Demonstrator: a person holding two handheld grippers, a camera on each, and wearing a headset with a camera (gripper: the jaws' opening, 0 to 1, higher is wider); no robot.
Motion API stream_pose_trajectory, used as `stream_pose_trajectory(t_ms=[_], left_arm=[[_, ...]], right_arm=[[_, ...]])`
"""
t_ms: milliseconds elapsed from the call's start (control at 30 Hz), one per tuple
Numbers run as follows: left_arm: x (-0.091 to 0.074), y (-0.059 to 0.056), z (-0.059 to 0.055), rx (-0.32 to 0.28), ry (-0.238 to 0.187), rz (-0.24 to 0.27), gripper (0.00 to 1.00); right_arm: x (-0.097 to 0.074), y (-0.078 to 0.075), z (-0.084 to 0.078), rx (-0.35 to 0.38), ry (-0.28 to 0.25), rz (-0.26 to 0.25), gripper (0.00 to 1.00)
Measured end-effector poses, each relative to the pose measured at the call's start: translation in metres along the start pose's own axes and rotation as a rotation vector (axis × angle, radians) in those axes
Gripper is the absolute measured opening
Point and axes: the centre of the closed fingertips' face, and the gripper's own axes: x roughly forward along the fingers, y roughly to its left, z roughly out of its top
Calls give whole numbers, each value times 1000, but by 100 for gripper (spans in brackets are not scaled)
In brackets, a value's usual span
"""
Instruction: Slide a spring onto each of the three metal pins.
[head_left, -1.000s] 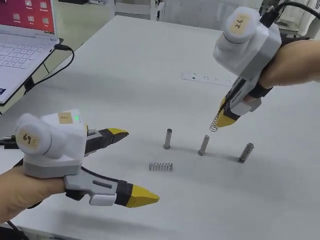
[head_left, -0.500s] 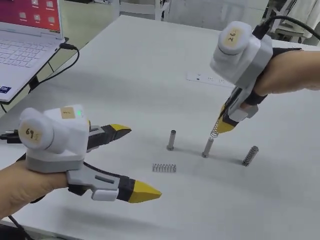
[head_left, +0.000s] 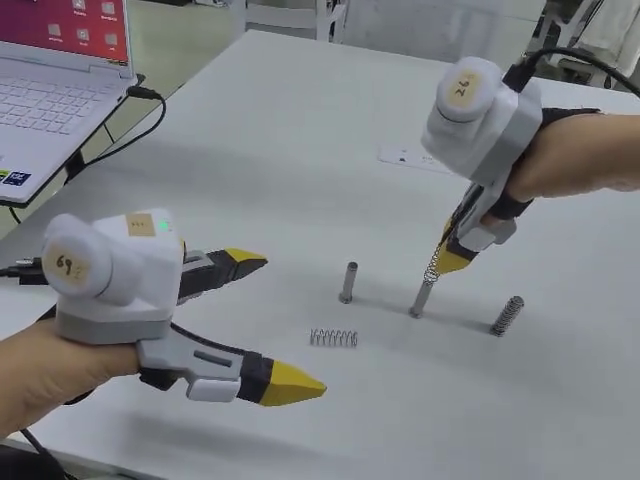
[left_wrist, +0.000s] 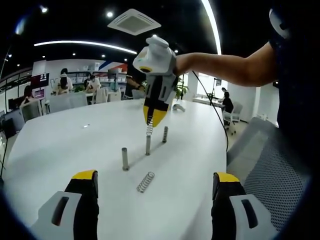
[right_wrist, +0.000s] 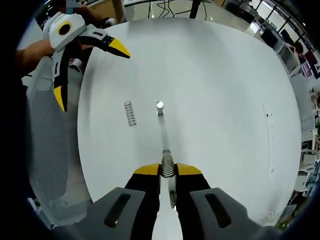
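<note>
A white counter (head_left: 300, 130), with a laptop (head_left: 50, 80) at its far left edge, carries a short row of metal pins. At the near side, the left gripper (head_left: 287, 322) hangs with jaws spread wide and empty. The right gripper (head_left: 450, 260) is clamped on a held spring (head_left: 433, 266), its lower end meeting the top of the middle pin (head_left: 424, 298). The left pin (head_left: 349, 281) stands bare. A standing spring (head_left: 507, 316) ends the row at right. A loose spring (head_left: 333, 338) lies flat just in front of the pins.
</note>
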Motion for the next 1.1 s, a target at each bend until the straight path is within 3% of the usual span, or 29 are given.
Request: stream_pose_trajectory(t_ms=[567,1100], left_arm=[[0,0,-3,-4,3,-5,90],[0,1,-4,-4,10,-6,89]], right_arm=[[15,0,-2,15,10,14,8],[41,7,-9,39,34,19,8]])
